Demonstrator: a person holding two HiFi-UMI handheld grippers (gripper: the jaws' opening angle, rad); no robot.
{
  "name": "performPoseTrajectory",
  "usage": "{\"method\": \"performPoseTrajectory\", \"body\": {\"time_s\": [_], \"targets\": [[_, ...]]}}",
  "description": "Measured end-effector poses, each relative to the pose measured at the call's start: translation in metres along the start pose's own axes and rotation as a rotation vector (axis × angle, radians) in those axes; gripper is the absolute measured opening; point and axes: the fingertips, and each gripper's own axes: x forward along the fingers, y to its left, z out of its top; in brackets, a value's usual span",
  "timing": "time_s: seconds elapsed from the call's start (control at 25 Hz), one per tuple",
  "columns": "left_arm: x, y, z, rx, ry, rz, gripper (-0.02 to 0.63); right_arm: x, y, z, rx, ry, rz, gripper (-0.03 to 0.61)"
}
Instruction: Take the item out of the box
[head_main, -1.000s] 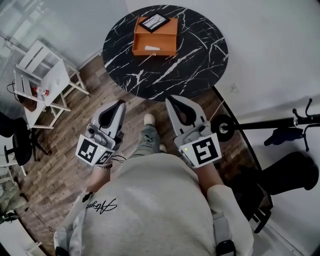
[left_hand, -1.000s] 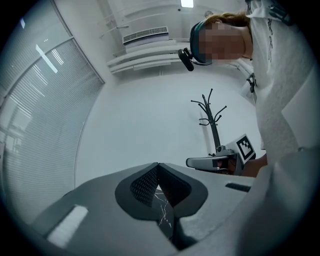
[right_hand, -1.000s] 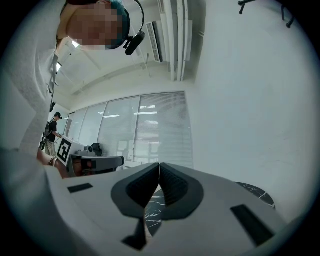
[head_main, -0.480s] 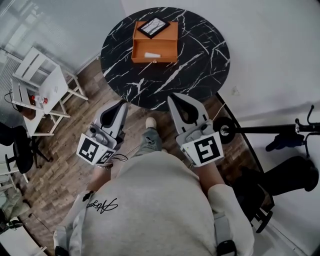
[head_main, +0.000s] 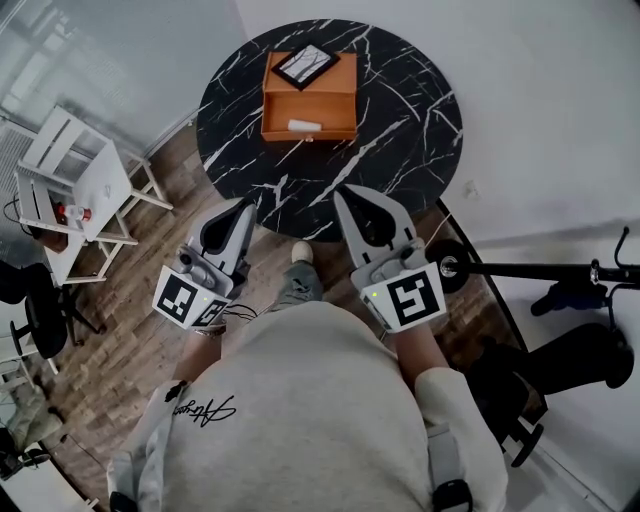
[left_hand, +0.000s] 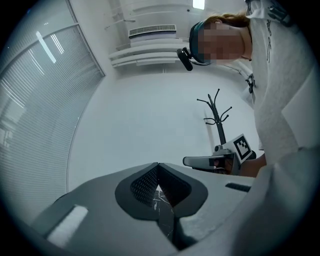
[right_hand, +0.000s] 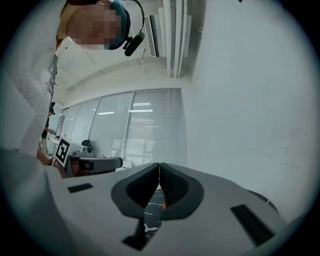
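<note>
Wooden flooring (head_main: 120, 330) filled the lower left of the head view, and a round black marble table (head_main: 400, 130) sat at upper centre. An orange box (head_main: 335, 100) lay open on it, holding a dark flat item (head_main: 305, 66) with a pale border at its upper end and a small white piece (head_main: 304, 125) near its lower edge. Both tools hung at middle frame, well apart from the box. The left gripper (head_main: 247, 203) (left_hand: 158, 165) was clenched on nothing, and the right gripper (head_main: 338, 192) (right_hand: 159, 165) likewise.
</note>
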Motion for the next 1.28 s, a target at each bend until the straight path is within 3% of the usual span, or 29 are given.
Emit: {"method": "performPoseTrajectory", "body": {"time_s": [1.28], "targets": [[0.076,0.105,-0.012,-0.023,0.019,-0.046,0.003,0.101,-0.073,-0.011,0.023,0.017,-0.045,0.011]]}}
